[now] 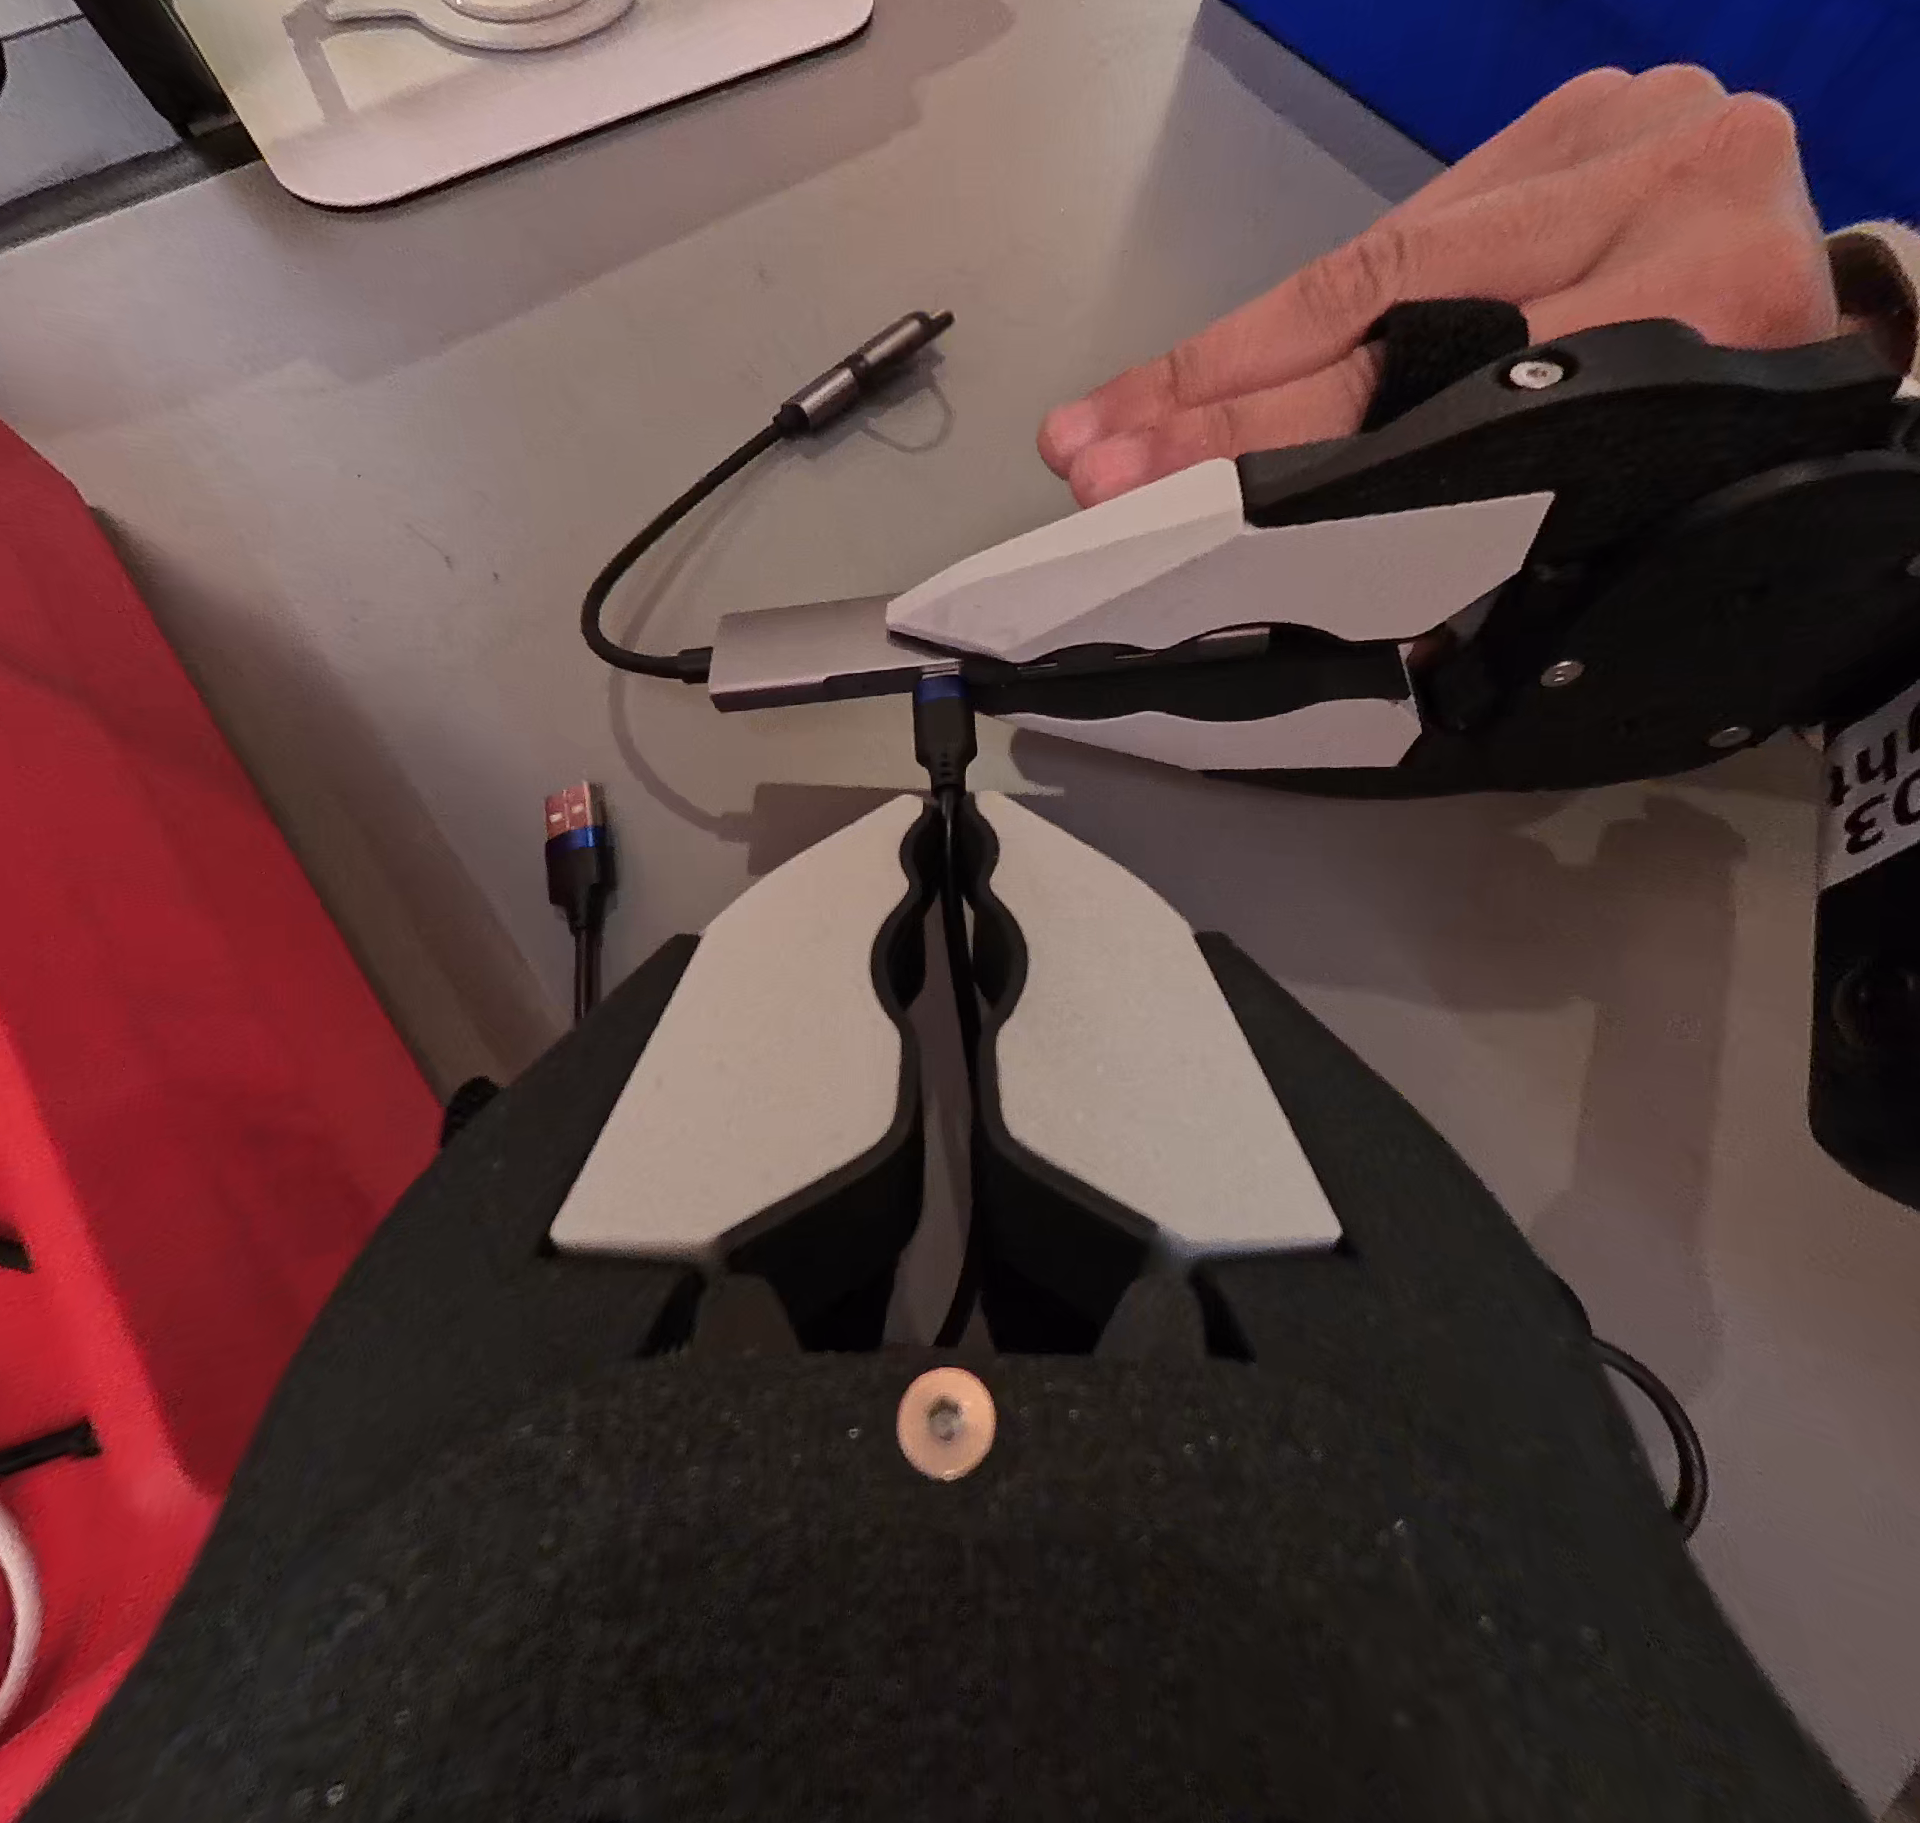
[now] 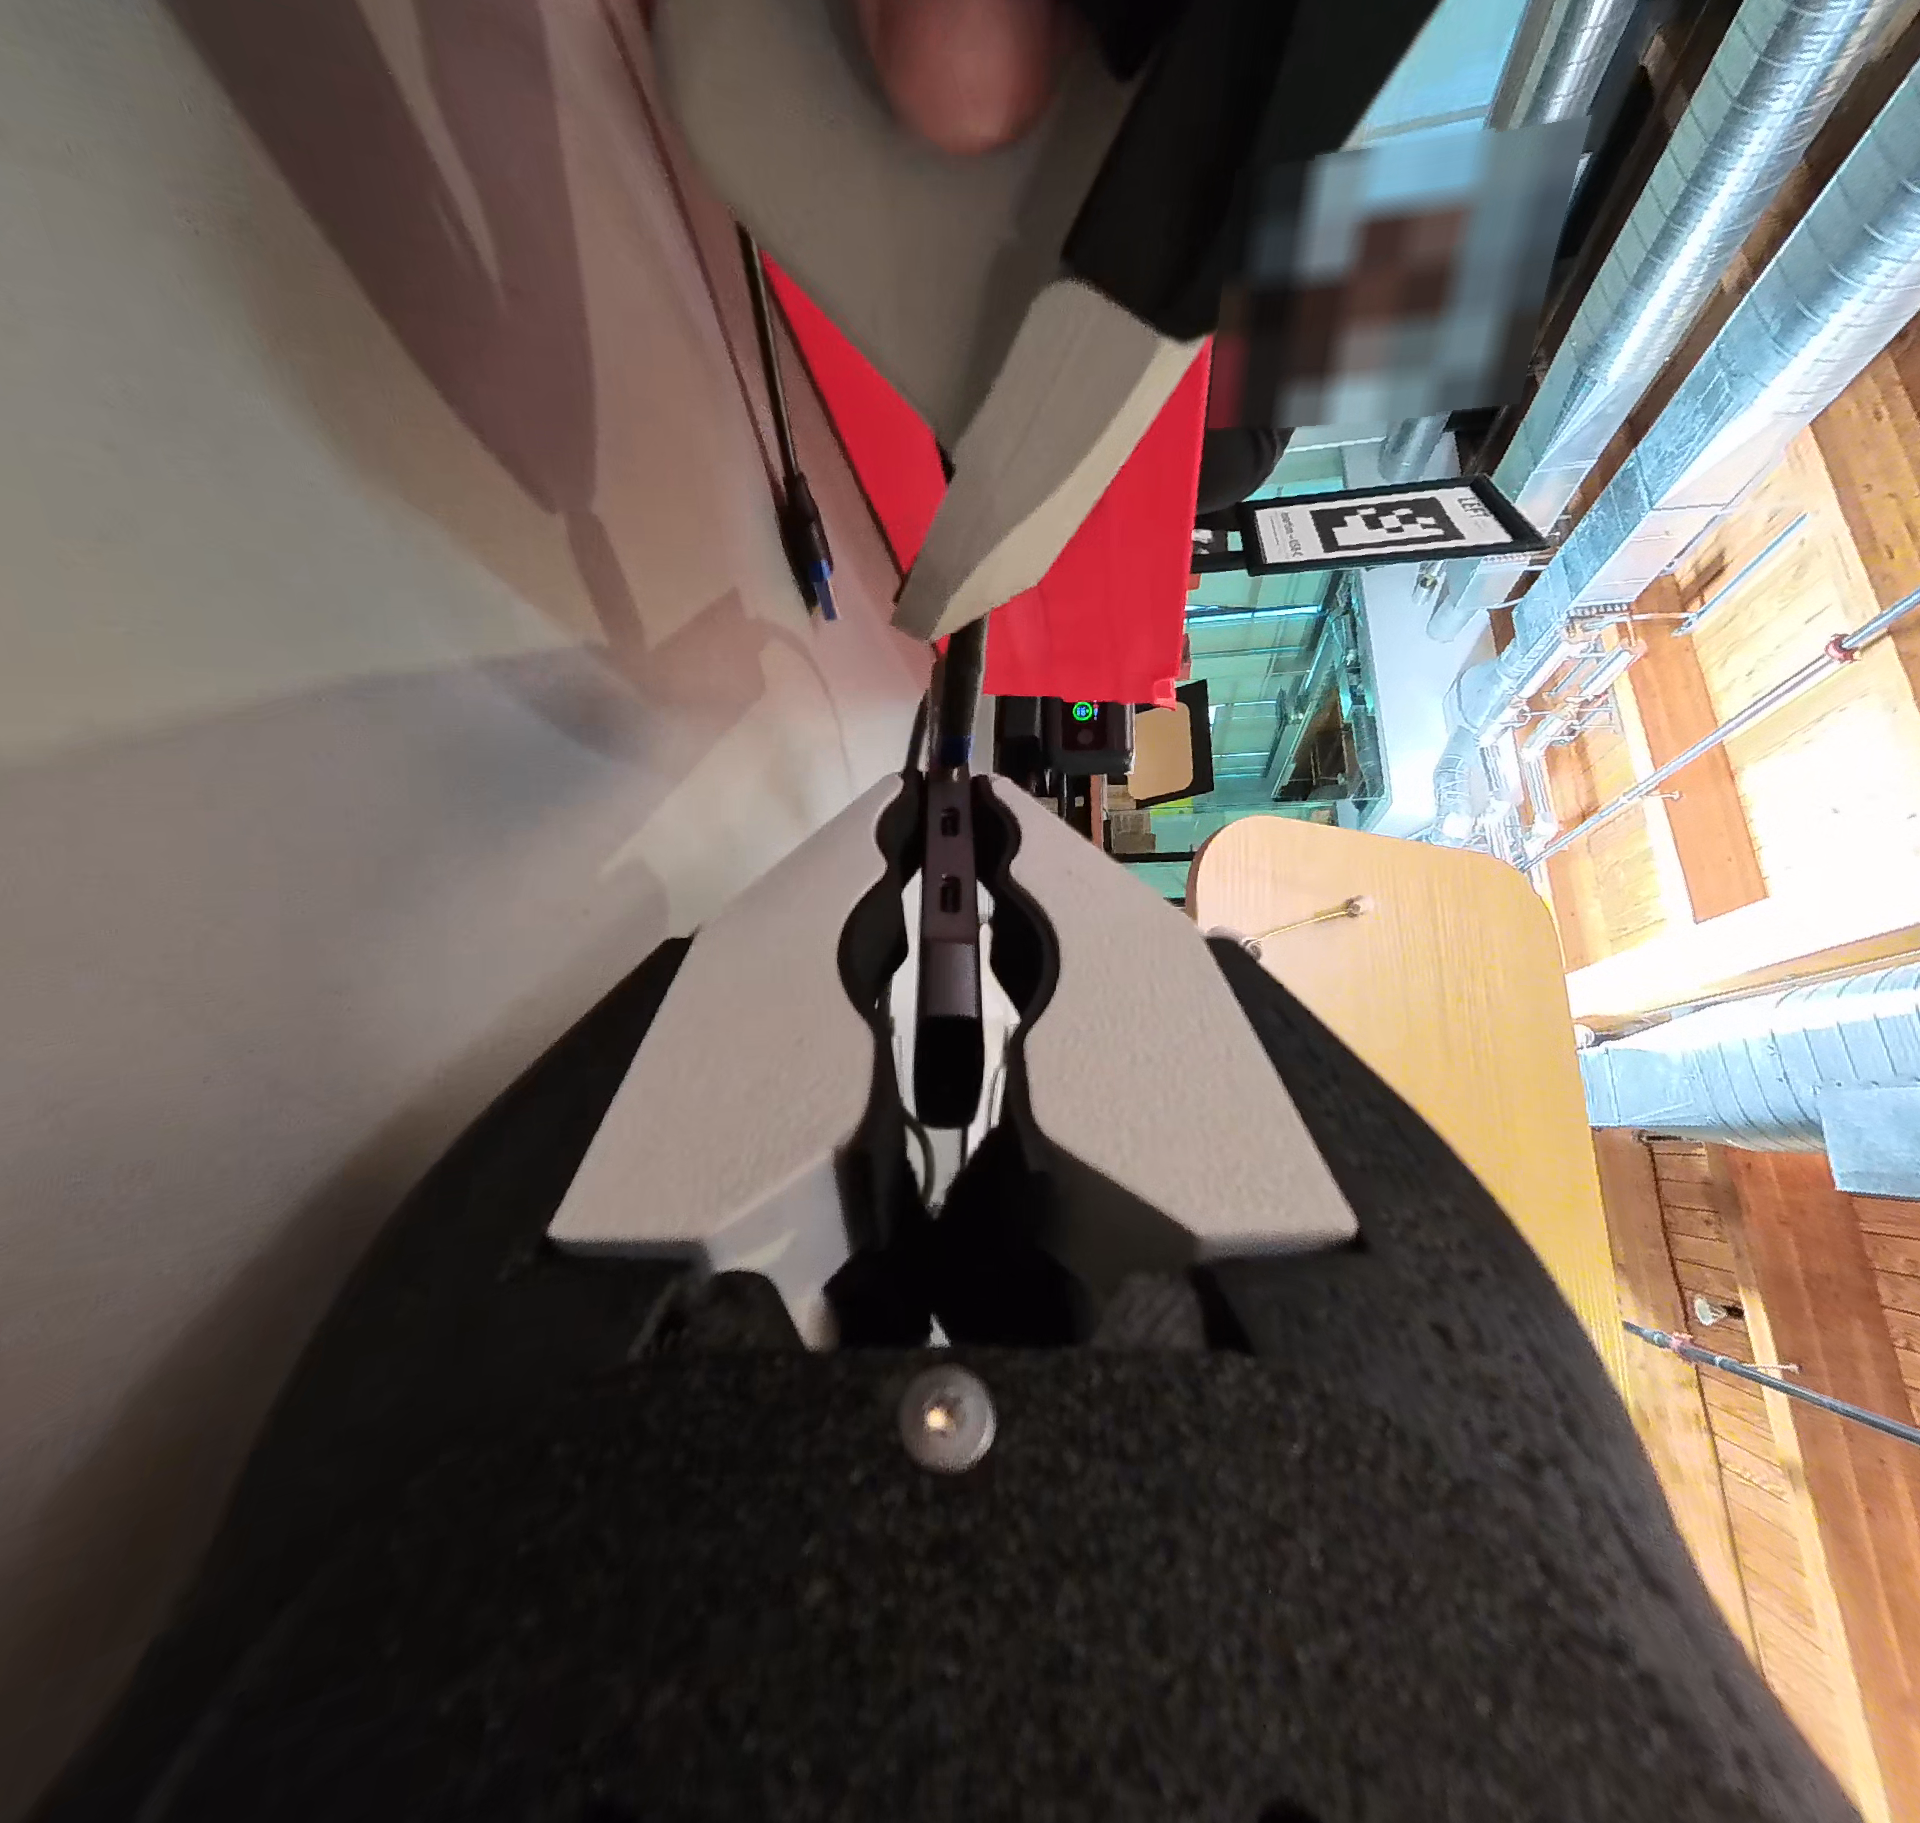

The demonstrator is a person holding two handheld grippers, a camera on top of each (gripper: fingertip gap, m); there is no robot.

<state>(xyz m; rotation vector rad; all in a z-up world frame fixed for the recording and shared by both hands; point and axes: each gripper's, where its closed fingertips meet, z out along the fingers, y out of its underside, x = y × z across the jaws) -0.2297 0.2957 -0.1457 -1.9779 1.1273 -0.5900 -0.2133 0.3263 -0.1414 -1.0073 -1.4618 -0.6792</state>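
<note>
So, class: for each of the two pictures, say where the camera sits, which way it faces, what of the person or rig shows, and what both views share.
Left wrist view: sits on the left tool, looks forward and down at the grey table; shows its own fingers shut on a black cable, plus the right tool and a hand.
Right wrist view: sits on the right tool, rolled sideways, facing the room; its fingers grip the grey hub.
Shared: hub, plugged-in cable, loose USB plug, red cloth.
</note>
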